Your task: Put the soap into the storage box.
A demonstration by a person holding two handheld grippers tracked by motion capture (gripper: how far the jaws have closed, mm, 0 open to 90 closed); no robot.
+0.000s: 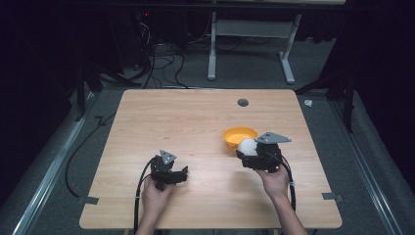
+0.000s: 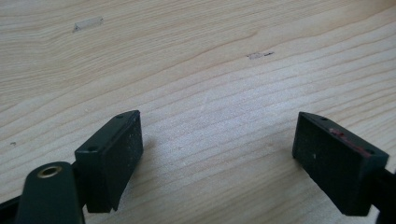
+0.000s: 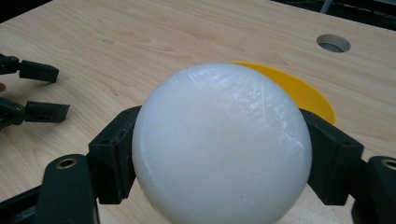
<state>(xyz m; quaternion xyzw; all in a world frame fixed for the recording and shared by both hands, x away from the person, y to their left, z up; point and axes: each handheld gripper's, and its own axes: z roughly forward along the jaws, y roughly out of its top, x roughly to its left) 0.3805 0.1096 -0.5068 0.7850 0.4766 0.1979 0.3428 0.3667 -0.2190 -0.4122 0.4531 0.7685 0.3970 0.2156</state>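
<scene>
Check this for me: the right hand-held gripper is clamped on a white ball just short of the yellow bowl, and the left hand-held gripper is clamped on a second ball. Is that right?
Not quite. The left hand-held gripper holds nothing: the left gripper view shows its jaws spread apart over the bare wooden table. The rest stands: the right hand-held gripper is clamped on a white ball just short of the yellow bowl.

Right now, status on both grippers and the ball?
Right gripper shut on white ball, beside yellow bowl. Left gripper open, fingers over bare table. Nothing between ball and bowl.
</scene>
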